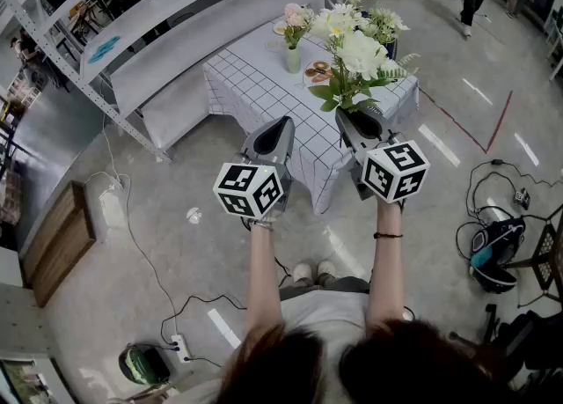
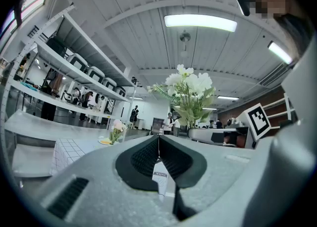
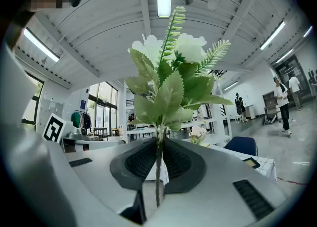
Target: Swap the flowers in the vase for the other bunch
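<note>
Pink flowers (image 1: pixel 296 15) in the vase (image 1: pixel 293 60) (white bunch (image 1: pixel 356 55) clamped in right claw (image 3: pixel 159 147); left claw (image 2: pixel 158 142) together, empty)

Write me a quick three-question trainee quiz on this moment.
1. True or false: the left gripper holds a flower stem.
2. The fingers of the right gripper clamp the white bunch by its: A) stem B) blossom C) leaf tip.
3. Fill in: the vase on the checked table holds ___ flowers.
Key: 1 false, its fingers are shut on nothing; 2 A; 3 pink.
</note>
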